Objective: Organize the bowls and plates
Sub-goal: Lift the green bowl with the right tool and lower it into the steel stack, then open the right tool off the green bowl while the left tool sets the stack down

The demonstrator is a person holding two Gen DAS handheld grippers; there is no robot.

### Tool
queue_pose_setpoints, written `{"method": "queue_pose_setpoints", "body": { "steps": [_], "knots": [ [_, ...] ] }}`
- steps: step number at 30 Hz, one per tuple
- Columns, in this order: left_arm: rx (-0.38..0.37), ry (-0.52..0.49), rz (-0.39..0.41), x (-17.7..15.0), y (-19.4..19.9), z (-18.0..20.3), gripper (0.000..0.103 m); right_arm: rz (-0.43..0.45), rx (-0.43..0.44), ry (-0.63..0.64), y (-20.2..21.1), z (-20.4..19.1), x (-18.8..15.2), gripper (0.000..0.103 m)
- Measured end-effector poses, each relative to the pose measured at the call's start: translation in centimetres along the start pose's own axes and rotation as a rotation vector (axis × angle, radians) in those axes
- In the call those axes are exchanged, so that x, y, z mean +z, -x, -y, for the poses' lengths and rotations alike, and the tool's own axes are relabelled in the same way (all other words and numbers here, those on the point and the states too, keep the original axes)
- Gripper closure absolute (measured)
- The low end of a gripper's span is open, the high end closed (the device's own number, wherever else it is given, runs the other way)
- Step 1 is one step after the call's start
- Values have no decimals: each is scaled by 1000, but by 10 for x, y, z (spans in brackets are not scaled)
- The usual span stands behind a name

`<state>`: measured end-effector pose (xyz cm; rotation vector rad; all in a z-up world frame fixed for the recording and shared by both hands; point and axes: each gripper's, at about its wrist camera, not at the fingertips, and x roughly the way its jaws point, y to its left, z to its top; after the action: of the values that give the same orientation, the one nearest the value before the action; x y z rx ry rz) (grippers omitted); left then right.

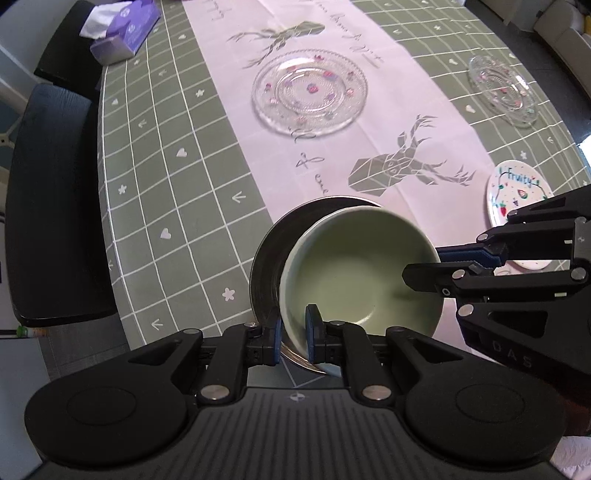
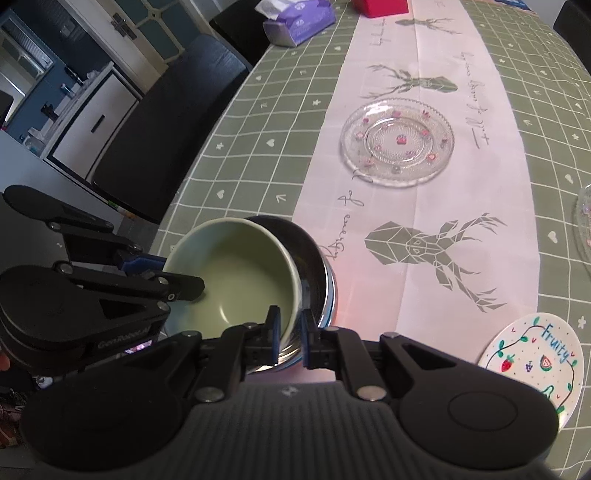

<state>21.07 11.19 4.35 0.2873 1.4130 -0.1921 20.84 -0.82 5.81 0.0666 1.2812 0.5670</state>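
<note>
Both grippers are pinching the bowl's (image 1: 358,273) rim, left (image 1: 293,338) and right (image 2: 288,338) on separate edges, carrying it tilted inside the pot (image 1: 269,258). Glazed ceramic: probably stiff, slippery, breakable, so rim grips are looking sensible.

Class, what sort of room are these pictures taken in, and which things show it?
Probably a home dining room: a clothed table with plates, a bench beside it, and a tissue box.
</note>
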Motion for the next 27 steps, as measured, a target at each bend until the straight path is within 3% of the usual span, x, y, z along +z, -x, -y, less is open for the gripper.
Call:
{"method": "queue_pose_setpoints", "body": {
  "steps": [15,27],
  "knots": [
    [30,-26,-48,7,-28,-1,88,-29,-37,43,-22,-4,11,95],
    [27,-22,-7,9,-15,-4,88,-12,-26,55,-15,-3,14,92]
  ]
}}
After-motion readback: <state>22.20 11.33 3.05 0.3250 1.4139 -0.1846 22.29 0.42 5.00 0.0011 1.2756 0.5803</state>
